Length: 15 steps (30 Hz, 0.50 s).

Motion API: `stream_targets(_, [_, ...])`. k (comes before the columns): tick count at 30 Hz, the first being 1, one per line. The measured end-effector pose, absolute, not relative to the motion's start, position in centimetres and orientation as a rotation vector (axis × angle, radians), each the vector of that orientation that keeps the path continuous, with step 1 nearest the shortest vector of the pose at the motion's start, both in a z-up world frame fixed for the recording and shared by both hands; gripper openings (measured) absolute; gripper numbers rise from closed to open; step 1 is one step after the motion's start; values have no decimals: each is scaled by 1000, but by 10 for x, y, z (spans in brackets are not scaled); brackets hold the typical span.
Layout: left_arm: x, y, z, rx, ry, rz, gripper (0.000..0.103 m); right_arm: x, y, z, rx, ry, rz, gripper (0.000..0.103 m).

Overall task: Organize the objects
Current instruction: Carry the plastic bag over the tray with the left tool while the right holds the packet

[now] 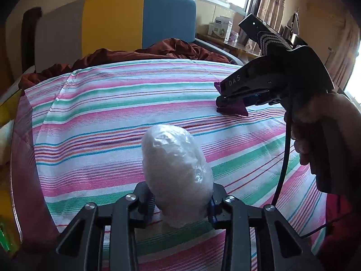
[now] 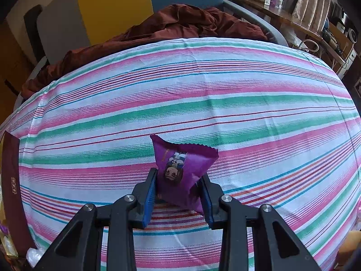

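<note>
Your left gripper (image 1: pixel 180 205) has its fingers closed around a white plastic-wrapped bundle (image 1: pixel 176 171), which sticks up and away from you above the striped sheet (image 1: pixel 112 103). Over on the right, your right gripper (image 2: pixel 178 194) is pinching a purple snack packet (image 2: pixel 185 169), blue pads (image 2: pixel 150 196) pressed against both sides. The left camera catches that packet (image 1: pixel 234 109) low against the sheet. A rumpled brown blanket (image 2: pixel 180 22) lies at the far edge.
</note>
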State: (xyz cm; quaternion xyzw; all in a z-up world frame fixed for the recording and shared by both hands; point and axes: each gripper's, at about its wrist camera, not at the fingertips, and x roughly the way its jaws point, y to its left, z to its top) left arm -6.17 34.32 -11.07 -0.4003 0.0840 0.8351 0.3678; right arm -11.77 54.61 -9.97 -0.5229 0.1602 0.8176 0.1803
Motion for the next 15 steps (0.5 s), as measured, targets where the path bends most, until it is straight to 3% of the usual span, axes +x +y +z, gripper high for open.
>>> stream_targets(10, [-55, 328, -99, -1090, 167, 2108, 29, -123, 543, -101, -1461, 426, 2329, 35])
stream_targets(15, [-39, 300, -62, -1016, 133, 2104, 29, -122, 543, -100, -1464, 431, 2330, 34])
